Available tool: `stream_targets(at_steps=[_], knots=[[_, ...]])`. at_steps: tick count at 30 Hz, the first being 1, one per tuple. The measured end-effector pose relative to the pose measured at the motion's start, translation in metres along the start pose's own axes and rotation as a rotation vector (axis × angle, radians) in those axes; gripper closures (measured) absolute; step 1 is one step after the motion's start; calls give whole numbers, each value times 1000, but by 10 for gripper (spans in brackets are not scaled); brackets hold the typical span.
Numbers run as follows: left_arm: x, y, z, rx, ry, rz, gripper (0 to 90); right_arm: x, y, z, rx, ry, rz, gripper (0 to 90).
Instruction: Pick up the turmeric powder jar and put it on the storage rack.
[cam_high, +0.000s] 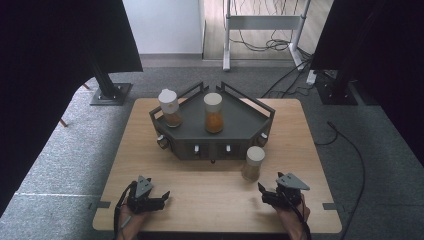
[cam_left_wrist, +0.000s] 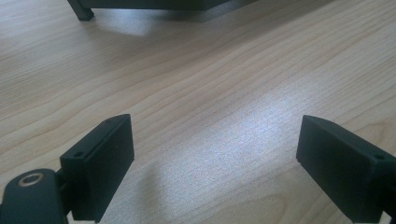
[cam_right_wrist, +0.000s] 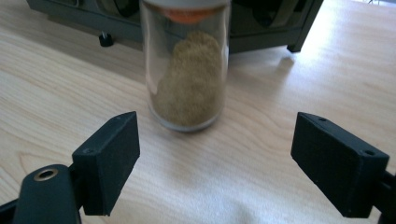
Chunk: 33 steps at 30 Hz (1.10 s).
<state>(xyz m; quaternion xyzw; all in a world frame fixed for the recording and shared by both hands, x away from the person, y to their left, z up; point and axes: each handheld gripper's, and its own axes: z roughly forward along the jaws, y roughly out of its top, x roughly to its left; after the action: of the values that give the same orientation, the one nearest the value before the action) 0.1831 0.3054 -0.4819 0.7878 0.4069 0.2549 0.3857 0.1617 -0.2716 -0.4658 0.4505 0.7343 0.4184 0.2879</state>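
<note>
A glass spice jar (cam_high: 253, 164) with a pale lid and brown powder stands upright on the wooden table (cam_high: 200, 185), just in front of a dark grey angled rack (cam_high: 235, 117). Two more jars stand on the rack's top, one at the left (cam_high: 169, 107) and one with orange powder at the middle (cam_high: 213, 113). My right gripper (cam_high: 262, 194) rests low near the front edge, open, with its jaws either side of the line to the jar (cam_right_wrist: 187, 79) but short of it. My left gripper (cam_high: 164, 199) lies open at the front left over bare wood (cam_left_wrist: 215, 135).
The rack's (cam_right_wrist: 261, 23) front carries small knobs and stands on short feet (cam_left_wrist: 83, 10). Black curtains hang at both sides. A stand base (cam_high: 107, 92) sits on the carpet at the back left; a metal frame (cam_high: 262, 22) and cables (cam_high: 295, 75) lie behind the table.
</note>
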Motion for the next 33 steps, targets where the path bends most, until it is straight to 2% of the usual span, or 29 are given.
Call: stream_targets(at_steps=[28, 33], knots=[[1, 0, 0, 2, -5, -5, 109, 8, 41, 27, -44, -17, 3, 142], [1, 0, 0, 3, -4, -3, 109, 7, 46, 33, -57, -2, 15, 142]])
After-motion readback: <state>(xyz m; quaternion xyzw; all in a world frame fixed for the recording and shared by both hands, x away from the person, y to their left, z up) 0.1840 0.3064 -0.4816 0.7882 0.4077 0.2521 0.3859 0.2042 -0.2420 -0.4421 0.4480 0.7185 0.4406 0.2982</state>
